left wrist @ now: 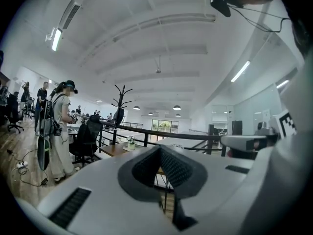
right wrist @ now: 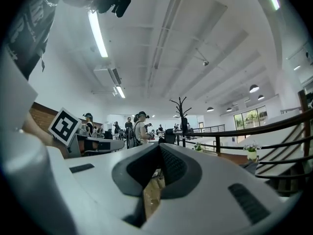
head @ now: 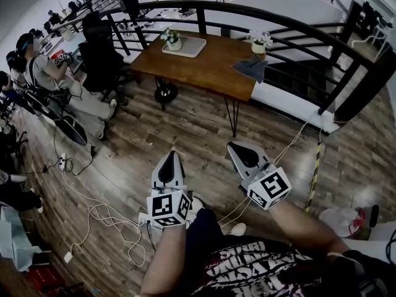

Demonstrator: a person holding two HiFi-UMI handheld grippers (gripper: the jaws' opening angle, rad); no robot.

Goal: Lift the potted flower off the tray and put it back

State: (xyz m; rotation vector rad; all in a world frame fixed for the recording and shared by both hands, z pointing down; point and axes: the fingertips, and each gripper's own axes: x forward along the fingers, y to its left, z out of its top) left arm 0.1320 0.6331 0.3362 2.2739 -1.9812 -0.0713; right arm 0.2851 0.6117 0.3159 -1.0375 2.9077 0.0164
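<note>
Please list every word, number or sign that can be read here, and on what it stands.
No text reads clearly.
Shirt print: white letters, too blurred to read.
Left cube, right cube: square code patterns only, no words.

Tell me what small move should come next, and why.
Probably walk toward the table, bringing both grippers nearer the flower on the tray. The left gripper and right gripper hang over the floor, well short of the table, jaws shut and empty, so nothing can be reached yet.
</note>
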